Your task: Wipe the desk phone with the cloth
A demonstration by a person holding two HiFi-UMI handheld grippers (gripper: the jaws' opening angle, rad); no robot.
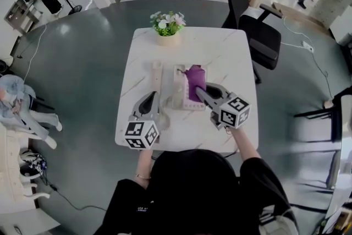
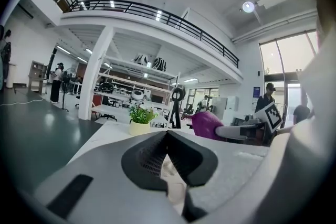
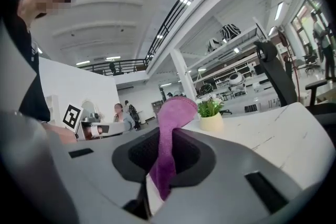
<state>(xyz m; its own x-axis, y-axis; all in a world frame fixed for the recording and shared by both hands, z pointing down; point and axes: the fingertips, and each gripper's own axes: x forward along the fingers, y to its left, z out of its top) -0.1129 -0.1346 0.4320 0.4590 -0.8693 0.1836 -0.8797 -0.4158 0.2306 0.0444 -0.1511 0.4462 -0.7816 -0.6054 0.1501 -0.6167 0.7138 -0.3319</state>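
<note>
A cream desk phone (image 1: 179,89) lies in the middle of the white marble table (image 1: 220,52), with its handset (image 1: 157,77) along its left side. A purple cloth (image 1: 194,81) rests on the phone's right part. My right gripper (image 1: 199,91) is shut on the cloth's near end. In the right gripper view the cloth (image 3: 170,136) stands up between the shut jaws. My left gripper (image 1: 151,98) sits at the handset's near end, with its jaws meeting at the tips (image 2: 168,135) and nothing visibly held. A cream surface shows beneath them.
A potted plant (image 1: 168,25) stands at the table's far edge. A black office chair (image 1: 258,30) is at the far right corner. Grey floor surrounds the table, and a seated person (image 1: 16,104) is at the left.
</note>
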